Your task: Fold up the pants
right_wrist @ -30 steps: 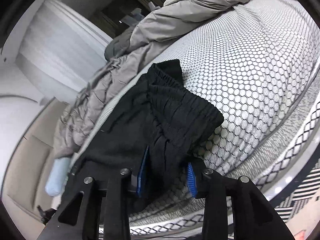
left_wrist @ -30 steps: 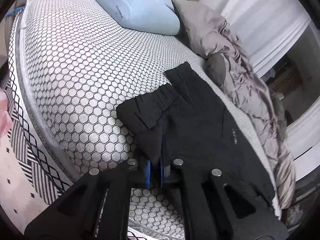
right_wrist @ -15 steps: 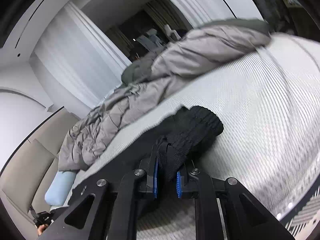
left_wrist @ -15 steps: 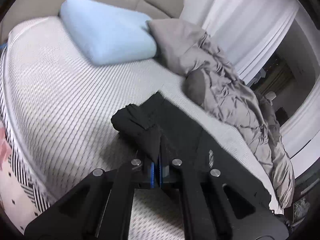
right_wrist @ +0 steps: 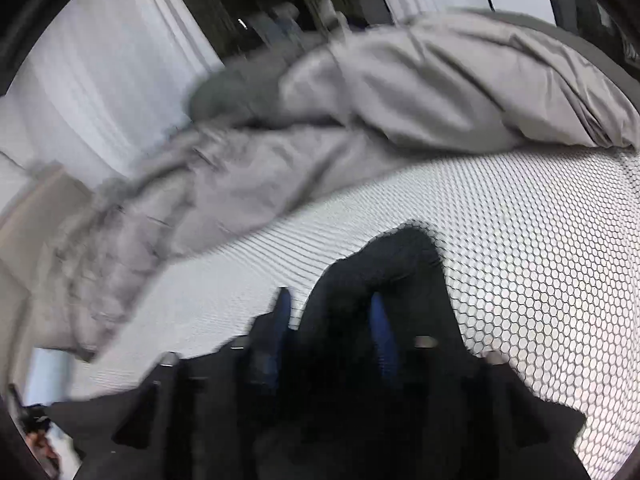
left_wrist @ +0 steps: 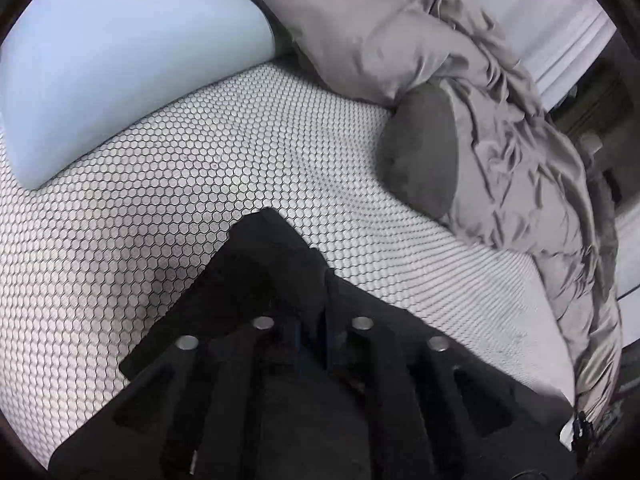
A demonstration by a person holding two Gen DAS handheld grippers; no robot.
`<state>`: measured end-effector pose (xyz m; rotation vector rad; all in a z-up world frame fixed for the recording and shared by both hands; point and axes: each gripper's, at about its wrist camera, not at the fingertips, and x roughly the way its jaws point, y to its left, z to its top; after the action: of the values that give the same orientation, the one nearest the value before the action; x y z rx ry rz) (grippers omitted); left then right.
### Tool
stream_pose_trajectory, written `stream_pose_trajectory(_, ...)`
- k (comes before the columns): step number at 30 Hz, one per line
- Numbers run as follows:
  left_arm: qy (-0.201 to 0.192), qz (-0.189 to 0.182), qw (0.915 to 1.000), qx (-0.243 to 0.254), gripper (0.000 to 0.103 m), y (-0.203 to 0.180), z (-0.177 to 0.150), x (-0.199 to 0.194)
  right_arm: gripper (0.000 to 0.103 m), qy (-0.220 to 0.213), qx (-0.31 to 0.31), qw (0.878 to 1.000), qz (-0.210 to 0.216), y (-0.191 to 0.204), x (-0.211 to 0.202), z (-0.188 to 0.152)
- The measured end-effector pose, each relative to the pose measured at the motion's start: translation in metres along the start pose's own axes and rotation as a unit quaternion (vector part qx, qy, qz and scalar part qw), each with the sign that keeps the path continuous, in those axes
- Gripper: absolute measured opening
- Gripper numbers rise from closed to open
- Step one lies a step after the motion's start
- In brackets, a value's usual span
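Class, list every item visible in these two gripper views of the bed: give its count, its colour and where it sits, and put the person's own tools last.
pants: one pair, black, on the mattress right in front of both grippers, a bunched part between the right fingers
mattress: one, white with black honeycomb pattern, under everything
pillow: one, light blue, at the head end, upper left in the left view
duvet: one, grey, crumpled along the far side of the bed
curtains: white, beyond the duvet
left gripper: one, black with blue pads, fingers close together on the pants
right gripper: one, black with blue pads, fingers apart, pants cloth between them; blurred
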<state>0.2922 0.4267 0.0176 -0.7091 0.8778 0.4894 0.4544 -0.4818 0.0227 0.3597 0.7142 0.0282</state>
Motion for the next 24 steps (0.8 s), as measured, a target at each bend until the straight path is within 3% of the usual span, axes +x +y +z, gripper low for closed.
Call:
stream_pose_trajectory(1, -0.004, 0.008, 0.9999, 0.013, 0.034, -0.001, 0.0, -0.002, 0.049, 0.003, -0.005, 1.0, -0.007, 0.001, 0.003, -0.002)
stream_pose_trajectory(3, -0.024, 0.03, 0.9986, 0.036, 0.05, -0.001, 0.001, -0.011, 0.06, 0.0, -0.029, 1.0, -0.003, 0.001, -0.001, -0.011)
stream_pose_trajectory(4, -0.036, 0.039, 0.9978, 0.041, 0.052, 0.001, 0.0, -0.018, 0.069, -0.004, -0.042, 0.999, -0.005, 0.001, -0.007, -0.016)
stream_pose_trajectory(9, -0.061, 0.02, 0.9975, 0.031, 0.053, 0.019, -0.027, -0.06, 0.085, -0.031, -0.049, 0.998, 0.022, -0.01, -0.064, -0.054)
stream_pose_trajectory(15, -0.077, -0.033, 0.9964, 0.01, 0.055, 0.047, -0.092, -0.104, 0.089, -0.044, -0.029, 0.996, 0.073, -0.026, -0.126, -0.107)
stream_pose_trajectory(21, -0.005, -0.105, 0.9945, 0.0, 0.054, 0.035, -0.105, -0.053, 0.09, -0.034, -0.005, 0.995, 0.094, -0.032, -0.148, -0.139)
stream_pose_trajectory(24, 0.036, -0.106, 0.9934, -0.025, 0.052, 0.026, -0.103, -0.008, 0.09, -0.023, 0.0, 0.995, 0.096, -0.032, -0.15, -0.146)
